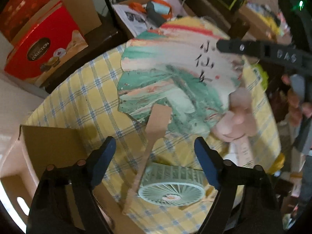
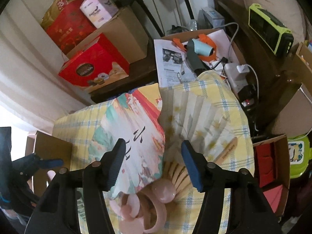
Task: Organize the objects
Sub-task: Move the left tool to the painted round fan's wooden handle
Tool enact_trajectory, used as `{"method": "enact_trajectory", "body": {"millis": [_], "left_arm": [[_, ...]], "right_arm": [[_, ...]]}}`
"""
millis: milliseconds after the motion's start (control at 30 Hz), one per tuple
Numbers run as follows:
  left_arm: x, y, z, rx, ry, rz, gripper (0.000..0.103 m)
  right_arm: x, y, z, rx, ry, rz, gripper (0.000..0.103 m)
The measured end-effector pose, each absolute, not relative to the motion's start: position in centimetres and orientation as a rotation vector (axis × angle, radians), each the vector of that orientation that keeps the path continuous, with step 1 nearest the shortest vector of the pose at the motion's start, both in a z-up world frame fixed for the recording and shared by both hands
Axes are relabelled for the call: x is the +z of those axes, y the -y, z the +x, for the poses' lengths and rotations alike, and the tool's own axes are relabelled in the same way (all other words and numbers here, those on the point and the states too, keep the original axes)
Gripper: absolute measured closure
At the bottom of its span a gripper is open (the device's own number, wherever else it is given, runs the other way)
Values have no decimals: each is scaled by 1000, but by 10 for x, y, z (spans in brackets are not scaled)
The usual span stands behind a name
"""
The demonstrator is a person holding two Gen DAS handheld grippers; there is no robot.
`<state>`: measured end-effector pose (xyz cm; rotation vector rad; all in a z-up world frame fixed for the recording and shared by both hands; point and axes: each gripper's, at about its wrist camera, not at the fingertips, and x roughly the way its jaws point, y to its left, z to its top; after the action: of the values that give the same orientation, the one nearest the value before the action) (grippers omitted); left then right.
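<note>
Little looks sorted yet: painted fan (image 1: 165, 74), folding fan (image 2: 197, 117) and mint fan (image 1: 171, 187) lie on the cloth (image 1: 81, 101), left gripper (image 1: 155, 161) and right gripper (image 2: 154, 163) both gaping, seemingly empty.

Yellow tablecloth (image 1: 81, 101) with blue plaid beneath my blue-padded fingers (image 1: 103, 161), green-and-pink painted fan (image 1: 165, 74), mint mini fan (image 1: 171, 187), red gift box (image 1: 42, 46).
</note>
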<state>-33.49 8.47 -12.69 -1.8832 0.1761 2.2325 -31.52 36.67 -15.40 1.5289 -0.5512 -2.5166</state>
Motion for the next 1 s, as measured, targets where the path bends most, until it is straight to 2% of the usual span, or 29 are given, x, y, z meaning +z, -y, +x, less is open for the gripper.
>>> {"method": "enact_trajectory", "body": {"millis": [33,100,133,300,367,533,667,700,933,967,1000], "left_arm": [[-132,-85,-336,2213,-168,-1920,34],[-139,-86,-340,2200,-192,-1948,46],[-143,-87,-341,2192,-198,-1961,47],[-155,-86,-348,2151,-147,-1994,49],[-157,-84,-350,2133,-120,-2000,49],[-155,-78,-351,2098,-40,-1979,54],[-158,-79,-348,2068,-74,-1979,56],[-160,-80,-347,2063,-91,-1980,60],[-171,-88,-347,2066,-164,-1988,77],[-171,-89,-348,2081,-190,-1984,86],[-171,-89,-347,2111,-234,-1982,90]], "right_arm": [[-156,-366,-317,-2512,553,1535,45],[-160,-365,-320,-2495,564,1547,47],[-161,-365,-322,-2488,568,1551,48],[-169,-365,-325,-2461,581,1567,59],[-173,-367,-326,-2434,619,1571,71],[-174,-373,-326,-2407,704,1550,76],[-169,-374,-329,-2413,712,1542,78],[-168,-374,-330,-2415,708,1542,78],[-164,-372,-331,-2409,688,1532,80],[-164,-373,-330,-2405,692,1531,80],[-163,-373,-330,-2405,693,1529,80]]}}
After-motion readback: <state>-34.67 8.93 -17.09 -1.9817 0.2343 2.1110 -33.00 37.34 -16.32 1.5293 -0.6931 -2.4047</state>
